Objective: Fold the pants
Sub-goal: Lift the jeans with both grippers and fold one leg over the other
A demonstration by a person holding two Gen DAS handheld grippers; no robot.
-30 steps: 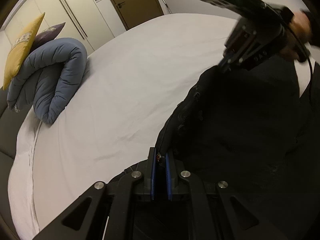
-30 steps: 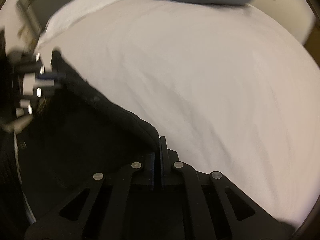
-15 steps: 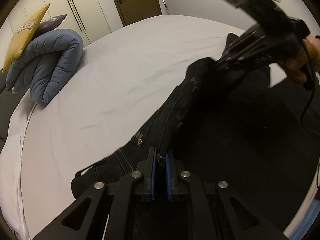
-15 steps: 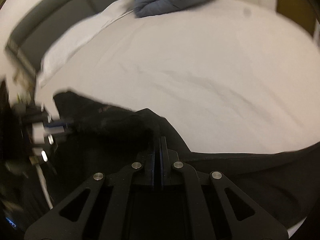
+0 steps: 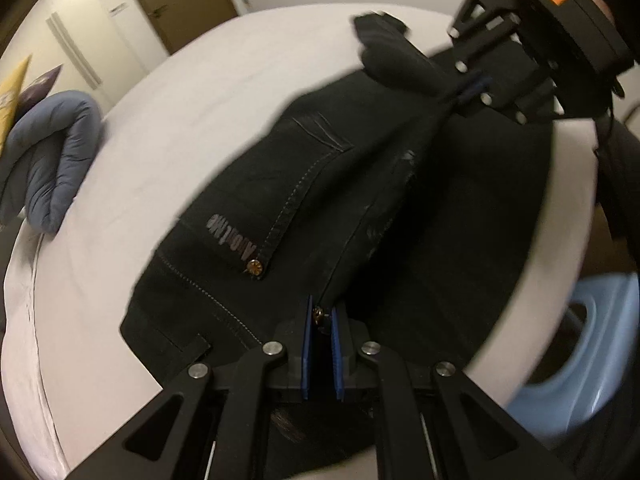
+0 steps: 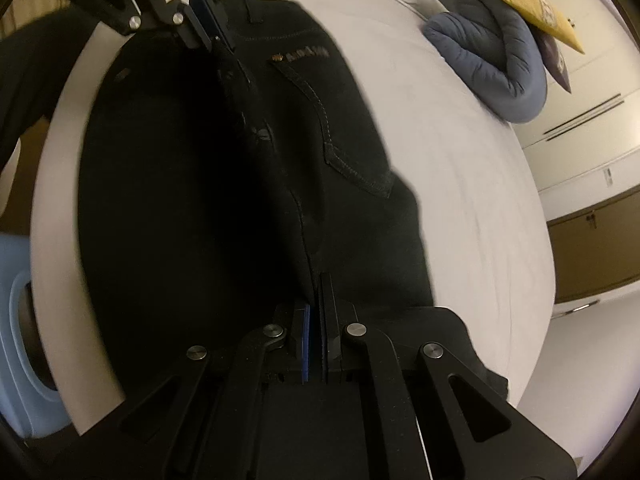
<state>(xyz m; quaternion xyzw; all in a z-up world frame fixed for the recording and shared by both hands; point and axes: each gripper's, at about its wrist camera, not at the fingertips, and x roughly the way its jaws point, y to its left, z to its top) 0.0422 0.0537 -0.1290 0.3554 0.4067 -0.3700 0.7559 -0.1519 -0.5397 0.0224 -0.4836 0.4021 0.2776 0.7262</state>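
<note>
Only left view [image 5: 228, 236] shows lettering (legible).

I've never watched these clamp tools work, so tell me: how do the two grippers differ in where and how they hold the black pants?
The left gripper pinches the waistband end of the pants, right at a brass rivet; the right gripper pinches plain dark cloth further down the same raised fold. The left gripper's pads show a slim gap filled by cloth; the right gripper's look pressed almost together. Both are shut on the pants above the white bed.
</note>
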